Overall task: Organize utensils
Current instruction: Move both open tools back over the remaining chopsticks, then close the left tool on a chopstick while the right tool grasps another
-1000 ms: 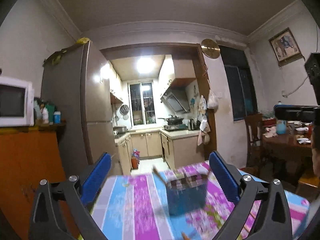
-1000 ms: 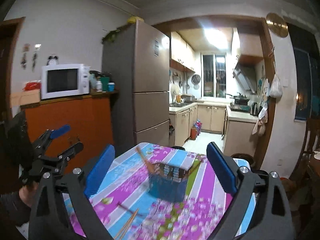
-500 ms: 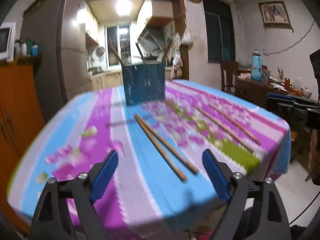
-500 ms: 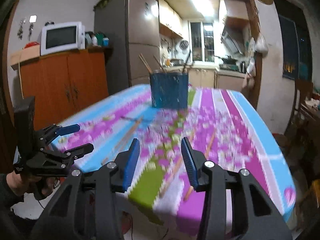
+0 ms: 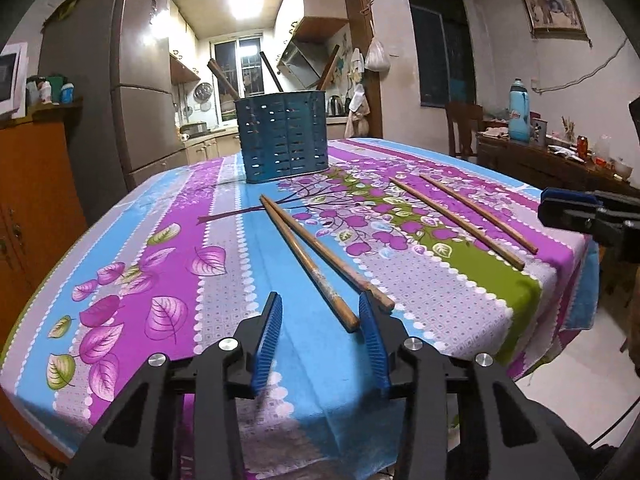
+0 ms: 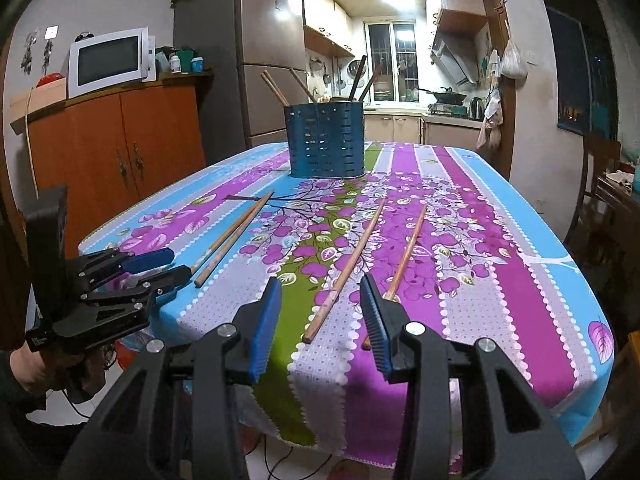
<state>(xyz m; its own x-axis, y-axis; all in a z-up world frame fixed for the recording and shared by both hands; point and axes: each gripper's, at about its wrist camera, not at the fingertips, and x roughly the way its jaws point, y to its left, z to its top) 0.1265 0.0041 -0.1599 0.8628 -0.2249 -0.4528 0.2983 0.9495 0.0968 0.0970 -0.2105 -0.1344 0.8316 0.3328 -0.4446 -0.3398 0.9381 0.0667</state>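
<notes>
While some chopsticks sit in the holder (image 5: 285, 138), 4 chopsticks (image 6: 342, 268) remain on the bench (image 5: 224, 276); your left hand-held gripper (image 5: 320, 334) is closing on nothing, right hand-held gripper (image 6: 320, 320) part-open, empty.

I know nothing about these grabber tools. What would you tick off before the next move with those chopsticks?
1. Left gripper lined up on the near chopstick pair: ok. The ends lie between its closing jaws, not yet pinched.
2. Right gripper lined up on the other pair: cannot tell. One end lies between its jaws, and the other runs behind a finger.
3. Blue holder upright: ok.
4. Room left in the holder: cannot tell. Several sticks already stand in it.
5. Tablecloth between chopsticks and holder free of obstacles: ok.
6. Grippers apart from each other: ok.
</notes>
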